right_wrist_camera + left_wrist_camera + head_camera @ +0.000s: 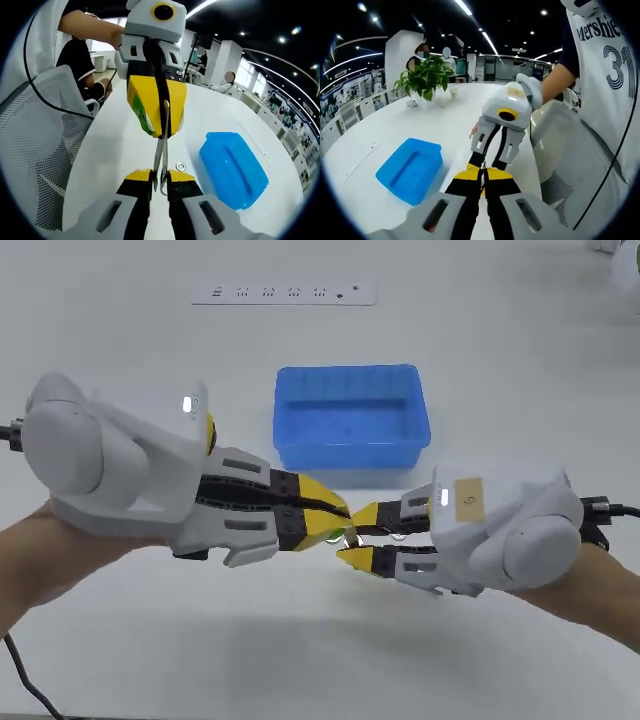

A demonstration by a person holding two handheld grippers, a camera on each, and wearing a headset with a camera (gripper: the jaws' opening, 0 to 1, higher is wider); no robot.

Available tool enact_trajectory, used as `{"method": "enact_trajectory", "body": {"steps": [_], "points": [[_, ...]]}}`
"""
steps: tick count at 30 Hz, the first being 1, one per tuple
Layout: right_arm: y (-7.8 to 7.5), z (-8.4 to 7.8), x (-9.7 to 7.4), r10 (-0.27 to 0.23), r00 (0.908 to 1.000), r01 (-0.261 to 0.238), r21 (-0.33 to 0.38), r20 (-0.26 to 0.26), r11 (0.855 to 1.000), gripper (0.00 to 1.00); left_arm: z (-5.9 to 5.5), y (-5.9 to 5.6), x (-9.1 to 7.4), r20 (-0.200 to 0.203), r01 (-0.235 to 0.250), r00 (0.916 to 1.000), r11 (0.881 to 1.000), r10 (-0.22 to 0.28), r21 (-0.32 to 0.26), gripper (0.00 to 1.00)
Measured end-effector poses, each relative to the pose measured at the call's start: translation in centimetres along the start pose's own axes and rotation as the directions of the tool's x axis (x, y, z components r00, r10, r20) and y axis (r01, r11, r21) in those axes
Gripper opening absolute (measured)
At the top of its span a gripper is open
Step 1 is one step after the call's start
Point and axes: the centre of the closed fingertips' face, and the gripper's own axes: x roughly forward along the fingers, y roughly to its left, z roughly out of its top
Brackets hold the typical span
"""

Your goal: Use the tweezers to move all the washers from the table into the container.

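Thin metal tweezers (161, 150) run between the two grippers, which meet tip to tip over the white table. My left gripper (340, 525) (482, 175) (162, 132) is shut on the tweezers' upper end. My right gripper (350, 536) (160, 177) (490, 164) is closed around their lower arms, near the tips. One small silver washer (180, 165) lies on the table just right of the tweezers' tips. The blue plastic container (350, 455) (410, 170) (232, 170) stands just beyond the grippers, and I see nothing inside it.
A white power strip (285, 292) lies at the table's far edge. A grey mesh chair (570, 165) (40, 140) stands beside the table. A potted plant (426, 75) sits at the table's far end, with people behind it.
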Motion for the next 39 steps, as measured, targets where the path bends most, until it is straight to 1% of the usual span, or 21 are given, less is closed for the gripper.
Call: {"method": "enact_trajectory", "body": {"steps": [3,5,8,15,19,22,26,34,39], "points": [[-0.1,-0.4,0.3,0.003,1.0000,-0.003,0.007,-0.008,1.000,0.12,-0.2,0.1,0.3,-0.011,0.004,0.9999,1.000,-0.004,0.002,0.06],[-0.1,-0.6,0.4,0.000,0.9998,0.000,-0.002,-0.018,1.000,0.12,-0.4,0.1,0.4,-0.018,0.007,0.9998,1.000,-0.007,0.005,0.06],[-0.1,-0.7,0.5,0.004,0.9998,-0.004,0.001,-0.020,1.000,0.12,-0.6,0.2,0.5,-0.020,0.011,0.9997,1.000,-0.011,0.001,0.06],[-0.4,-0.7,0.7,-0.005,0.9999,0.005,-0.004,-0.012,1.000,0.12,-0.7,0.5,0.4,-0.020,0.008,0.9998,1.000,-0.008,-0.004,0.06],[-0.5,-0.9,0.9,-0.007,0.9998,0.007,0.001,-0.018,1.000,0.12,-0.9,0.7,0.5,-0.024,0.007,0.9997,1.000,-0.007,-0.006,0.06],[-0.6,-1.0,1.0,-0.011,0.9998,0.011,0.012,-0.019,1.000,0.12,-0.9,0.8,0.6,-0.025,0.006,0.9997,1.000,-0.006,-0.006,0.06],[-0.5,-1.2,1.1,-0.003,0.9997,0.004,0.029,-0.024,1.000,0.12,-1.1,0.9,0.7,-0.030,0.007,0.9995,1.000,-0.008,-0.012,0.06],[-0.8,-1.2,1.2,-0.013,0.9997,0.013,0.028,-0.023,1.000,0.12,-1.1,1.2,0.7,-0.028,-0.009,0.9996,1.000,0.009,-0.007,0.06],[-0.8,-1.2,1.3,-0.013,0.9997,0.014,0.027,-0.022,1.000,0.12,-1.1,1.2,0.6,-0.029,-0.011,0.9995,1.000,0.011,-0.005,0.06]]}}
